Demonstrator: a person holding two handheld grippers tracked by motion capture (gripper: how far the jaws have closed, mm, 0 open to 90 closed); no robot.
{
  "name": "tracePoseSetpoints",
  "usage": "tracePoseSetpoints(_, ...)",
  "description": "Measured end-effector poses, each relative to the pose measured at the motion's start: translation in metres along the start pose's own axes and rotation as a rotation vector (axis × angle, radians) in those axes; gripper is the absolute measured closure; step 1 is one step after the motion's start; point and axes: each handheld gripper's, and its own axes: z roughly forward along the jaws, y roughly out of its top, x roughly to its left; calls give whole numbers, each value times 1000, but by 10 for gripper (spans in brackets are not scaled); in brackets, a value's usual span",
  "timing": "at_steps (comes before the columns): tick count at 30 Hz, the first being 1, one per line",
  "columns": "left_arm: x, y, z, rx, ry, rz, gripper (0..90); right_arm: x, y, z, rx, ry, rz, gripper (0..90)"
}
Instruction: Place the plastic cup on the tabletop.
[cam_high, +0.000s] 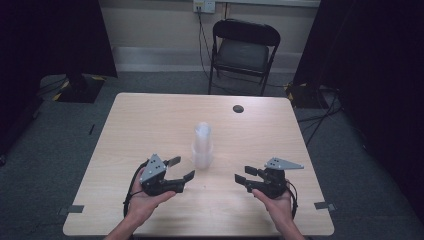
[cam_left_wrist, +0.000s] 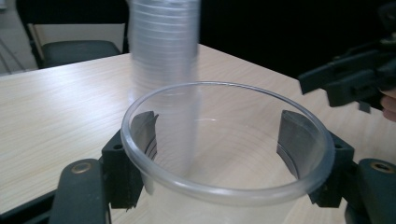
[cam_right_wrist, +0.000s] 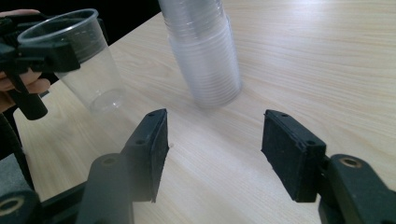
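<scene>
Left gripper (cam_left_wrist: 224, 154) pinches one clear cup (cam_left_wrist: 224, 186); right gripper (cam_right_wrist: 212, 154) spread, empty. Keep cup level, set it clear of stack (cam_right_wrist: 205, 56).

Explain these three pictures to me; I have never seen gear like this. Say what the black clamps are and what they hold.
A person holds a hand-worked two-jaw gripper in each hand. The high view looks down on a wooden table; the other two pictures come from cameras riding on each gripper. A stack of clear plastic cups stands mid-table. The left gripper clamps a single clear cup by its sides just under the rim. The right gripper is open and empty, jaws toward the stack.
</scene>
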Motion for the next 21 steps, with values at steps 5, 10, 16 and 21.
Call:
tracePoseSetpoints(5,12,1,4,-4,73,-32,288,-3,-2,3,12,-6,7,408)
tracePoseSetpoints(10,22,3,8,1,115,-44,288,-3,-3,5,19,-5,5,409)
tracePoseSetpoints(16,35,10,13,26,159,6,289,-4,-5,8,32,-6,7,411)
tracePoseSetpoints(21,48,21,19,9,194,11,288,-4,-5,8,38,-4,5,417)
